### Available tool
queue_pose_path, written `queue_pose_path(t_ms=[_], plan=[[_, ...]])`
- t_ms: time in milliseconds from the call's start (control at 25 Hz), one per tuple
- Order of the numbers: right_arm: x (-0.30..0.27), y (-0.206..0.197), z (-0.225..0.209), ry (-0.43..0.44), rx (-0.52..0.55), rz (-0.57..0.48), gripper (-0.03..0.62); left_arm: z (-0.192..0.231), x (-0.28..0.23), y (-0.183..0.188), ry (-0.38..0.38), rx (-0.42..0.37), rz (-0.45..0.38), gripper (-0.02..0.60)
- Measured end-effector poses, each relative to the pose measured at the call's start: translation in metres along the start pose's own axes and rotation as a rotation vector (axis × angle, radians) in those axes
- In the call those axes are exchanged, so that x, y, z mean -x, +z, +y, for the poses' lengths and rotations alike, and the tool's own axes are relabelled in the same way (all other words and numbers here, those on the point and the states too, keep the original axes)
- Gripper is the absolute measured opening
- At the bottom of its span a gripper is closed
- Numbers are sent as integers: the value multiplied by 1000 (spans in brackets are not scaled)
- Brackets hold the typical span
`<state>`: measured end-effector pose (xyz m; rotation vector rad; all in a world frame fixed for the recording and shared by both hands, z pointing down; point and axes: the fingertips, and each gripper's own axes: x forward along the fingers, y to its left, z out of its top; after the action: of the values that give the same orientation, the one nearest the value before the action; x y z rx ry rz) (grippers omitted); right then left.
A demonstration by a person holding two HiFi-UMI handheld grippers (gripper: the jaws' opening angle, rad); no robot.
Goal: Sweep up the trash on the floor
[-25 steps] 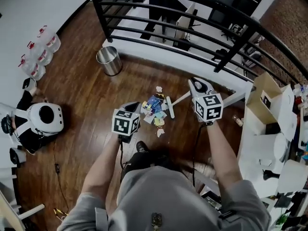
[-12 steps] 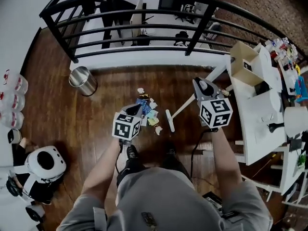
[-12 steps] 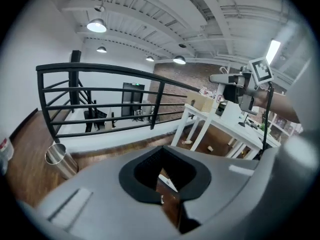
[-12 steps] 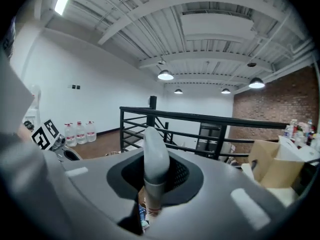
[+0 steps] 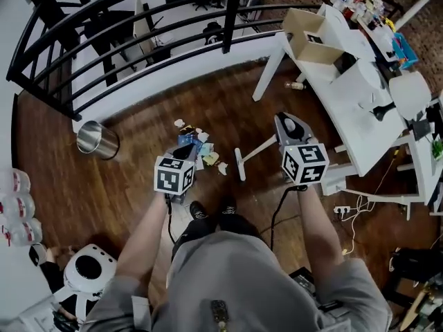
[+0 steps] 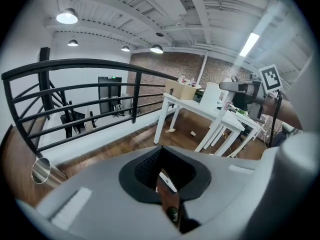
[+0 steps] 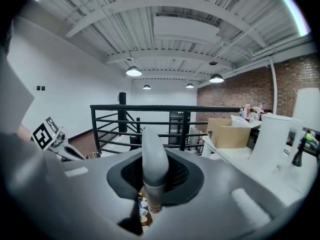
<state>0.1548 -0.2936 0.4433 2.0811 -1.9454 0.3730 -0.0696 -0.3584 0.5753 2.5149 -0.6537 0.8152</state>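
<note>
Trash [image 5: 196,145] litters the dark wood floor [image 5: 90,192] below a black railing [image 5: 138,55]; right gripper [image 7: 154,160] pinches the broom [image 5: 253,151], left gripper [image 6: 163,170] pressed together.

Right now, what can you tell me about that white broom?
The broom is white, seemingly plastic: a long thin handle ending in a narrow bar head. It slants, head on the wooden floor just right of the trash pile, upper handle clamped in the right claw, rounded tip poking past the jaws.
</note>
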Motion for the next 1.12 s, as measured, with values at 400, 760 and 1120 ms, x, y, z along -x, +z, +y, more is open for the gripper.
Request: queue_pose_path(t_ms=[400, 760, 1120], plan=[[12, -59, 30, -262, -152, 65, 43, 14, -13, -7, -165, -123, 61, 6], [-10, -69, 97, -407, -316, 83, 52, 64, 16, -10, -235, -191, 89, 6], [-59, -42, 126, -397, -290, 48, 55, 103, 33, -7, -209, -170, 72, 6]])
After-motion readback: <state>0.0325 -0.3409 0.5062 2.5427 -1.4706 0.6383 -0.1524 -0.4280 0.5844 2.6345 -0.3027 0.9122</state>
